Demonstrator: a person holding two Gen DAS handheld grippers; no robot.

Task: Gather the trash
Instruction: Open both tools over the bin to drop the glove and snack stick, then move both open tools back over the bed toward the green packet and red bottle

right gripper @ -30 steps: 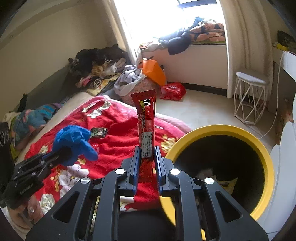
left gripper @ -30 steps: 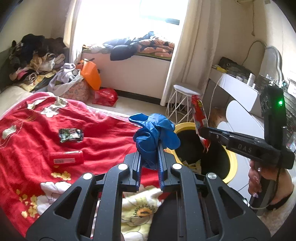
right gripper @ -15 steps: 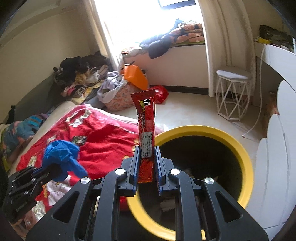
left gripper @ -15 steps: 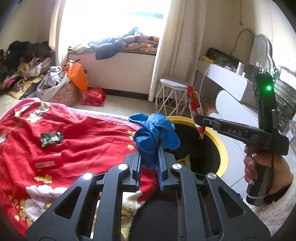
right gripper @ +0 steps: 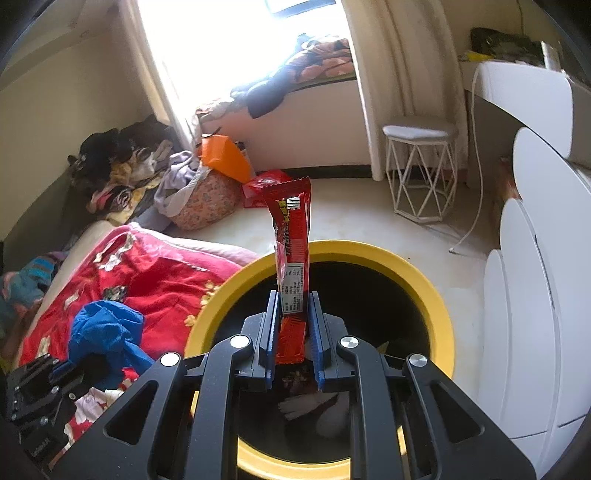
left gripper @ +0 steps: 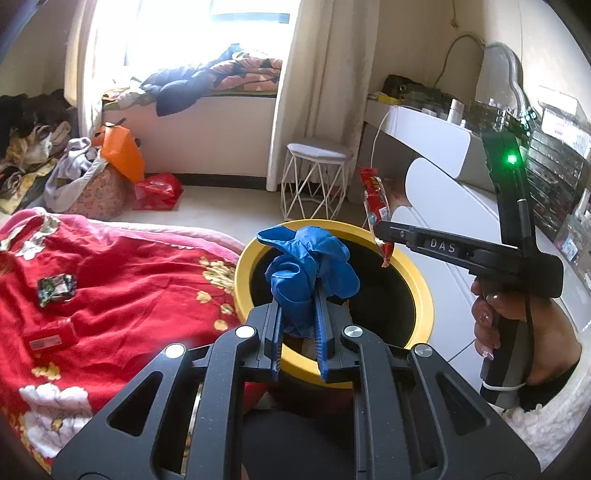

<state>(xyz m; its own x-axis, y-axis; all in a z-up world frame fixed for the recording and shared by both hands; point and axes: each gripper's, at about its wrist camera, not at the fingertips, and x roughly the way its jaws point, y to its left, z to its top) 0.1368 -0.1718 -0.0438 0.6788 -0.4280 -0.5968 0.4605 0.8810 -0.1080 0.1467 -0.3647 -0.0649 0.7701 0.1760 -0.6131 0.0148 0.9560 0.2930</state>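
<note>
Trash bin point(right gripper: 441, 314) below: I'd release with each hand-held gripper centred, left point(left gripper: 300, 325) clamping blue glove point(left gripper: 308, 269), right point(right gripper: 291, 325) clamping red wrapper point(right gripper: 290, 236) at twelve o'clock.

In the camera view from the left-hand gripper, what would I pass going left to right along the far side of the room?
Clothes pile → orange bag → red bag → white wire stool → white desk.

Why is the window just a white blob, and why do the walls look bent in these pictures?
Left wrist view: the window is blown out by daylight, the curtain bows from the fisheye lens, and the corners go dark. Right wrist view: the same glare at the window, but the red snack wrapper stays sharp.
</note>
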